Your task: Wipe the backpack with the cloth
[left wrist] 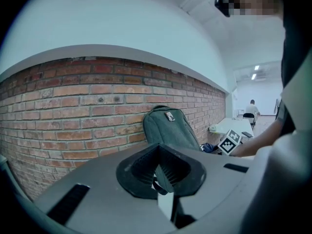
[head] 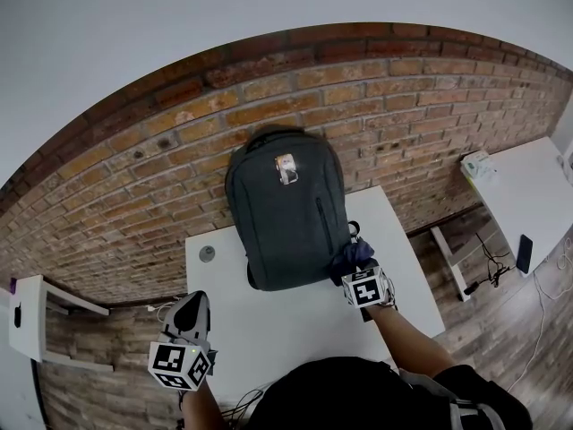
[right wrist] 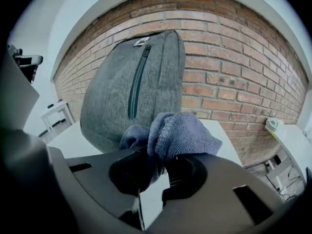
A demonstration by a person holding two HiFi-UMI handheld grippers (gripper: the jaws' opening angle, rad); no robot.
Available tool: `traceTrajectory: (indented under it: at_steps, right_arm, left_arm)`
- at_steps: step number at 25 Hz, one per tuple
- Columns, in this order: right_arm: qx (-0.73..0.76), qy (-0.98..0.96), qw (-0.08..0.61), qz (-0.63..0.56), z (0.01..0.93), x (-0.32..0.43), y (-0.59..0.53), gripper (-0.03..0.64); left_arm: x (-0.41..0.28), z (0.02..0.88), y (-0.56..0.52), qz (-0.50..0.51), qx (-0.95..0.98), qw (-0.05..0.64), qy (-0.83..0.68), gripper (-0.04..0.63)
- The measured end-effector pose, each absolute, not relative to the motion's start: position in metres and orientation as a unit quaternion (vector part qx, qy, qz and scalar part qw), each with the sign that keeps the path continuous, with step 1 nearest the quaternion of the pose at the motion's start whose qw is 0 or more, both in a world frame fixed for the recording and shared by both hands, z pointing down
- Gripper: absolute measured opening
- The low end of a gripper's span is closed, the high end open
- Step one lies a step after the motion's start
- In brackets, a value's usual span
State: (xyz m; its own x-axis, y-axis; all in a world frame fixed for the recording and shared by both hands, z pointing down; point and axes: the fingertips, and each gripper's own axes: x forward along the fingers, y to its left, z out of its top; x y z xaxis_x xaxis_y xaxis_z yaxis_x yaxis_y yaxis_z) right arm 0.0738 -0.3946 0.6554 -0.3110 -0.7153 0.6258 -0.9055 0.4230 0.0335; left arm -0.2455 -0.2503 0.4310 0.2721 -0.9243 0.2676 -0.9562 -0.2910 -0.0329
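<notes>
Pinched between the jaws of the right gripper [right wrist: 163, 162], a bunched blue cloth [right wrist: 184, 130] is held. Just behind it, the backpack [right wrist: 127, 82] is seen. It is dark grey, and a green zip [right wrist: 137, 82] runs down its side. A small light tag [head: 286, 168] is fixed near its top. The backpack is stood upright at the back of the white table [head: 269, 330] and is leaned on the brick wall [head: 134, 177]. The cloth is held by the backpack's lower right corner and may be touching it; that cannot be seen well. The left gripper [head: 190, 312] is held low near the table's front edge, well apart from the backpack, with its jaws pressed together and nothing between them.
</notes>
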Motion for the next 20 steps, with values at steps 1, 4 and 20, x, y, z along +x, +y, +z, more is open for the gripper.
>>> traceTrajectory:
  at_steps: [1,4,20]
  right_arm:
    - [0.512,-0.796,0.281,0.158,0.649,0.072,-0.398,0.064]
    - [0.512,-0.804,0.267,0.140,0.627,0.063,-0.408,0.064]
    - [0.513,-0.838,0.179,0.048,0.506,0.027,-0.466,0.064]
  left_arm:
    - [-0.246,0.430,-0.250,0.118,0.794,0.067,-0.592,-0.009]
    - [-0.248,0.429,-0.249,0.118,0.793,0.065,-0.594,-0.009]
    - [-0.260,0.422,-0.242,0.114,0.782,0.061,-0.610,-0.009]
